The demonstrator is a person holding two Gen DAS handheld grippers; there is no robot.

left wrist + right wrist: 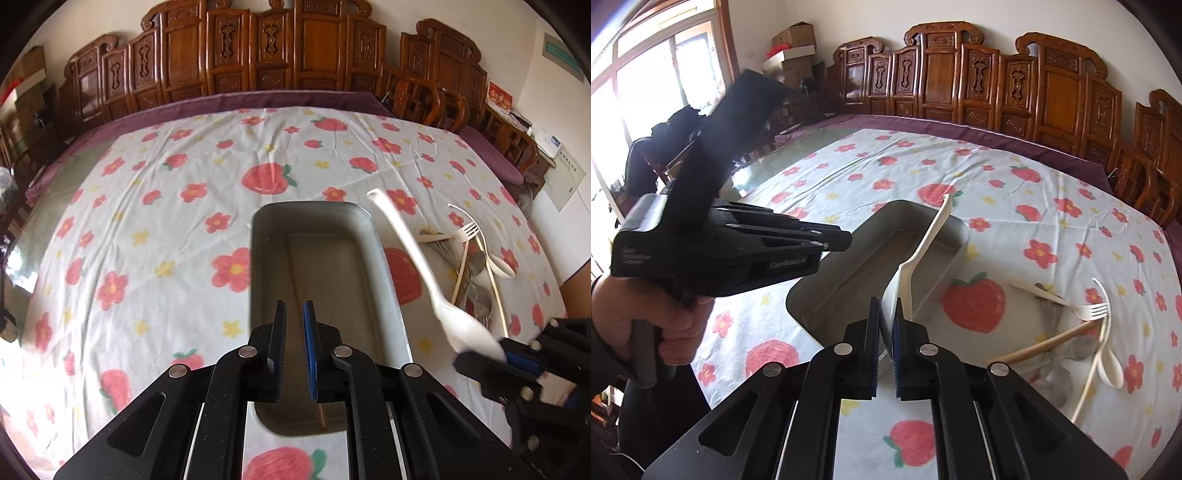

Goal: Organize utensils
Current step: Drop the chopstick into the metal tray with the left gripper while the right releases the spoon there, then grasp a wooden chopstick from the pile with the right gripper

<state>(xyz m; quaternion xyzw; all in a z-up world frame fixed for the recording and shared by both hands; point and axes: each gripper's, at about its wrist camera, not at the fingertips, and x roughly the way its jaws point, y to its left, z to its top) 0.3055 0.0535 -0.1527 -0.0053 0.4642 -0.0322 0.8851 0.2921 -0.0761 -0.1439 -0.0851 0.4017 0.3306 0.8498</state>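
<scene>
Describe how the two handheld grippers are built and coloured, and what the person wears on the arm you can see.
Both the left gripper and the right gripper are matte black, with angular linkage arms, round silver pivot pins and ribbed blue pads on flat fingers. The left gripper's body carries small pale lettering and a grey pistol handle. The left hand comes out of a dark sleeve.

Left gripper (294, 321) hangs over the grey tray (384, 266) at centre frame, its blue pads nearly together, nothing pinched, a thin wooden stick (300, 291) lying in the tray beneath them. At lower right, the right gripper (498, 350) clamps a white spoon (417, 258) by its bowl, handle slanting up-left. Further right, loose utensils (476, 258) lie heaped on the strawberry-print cloth (147, 221).
</scene>
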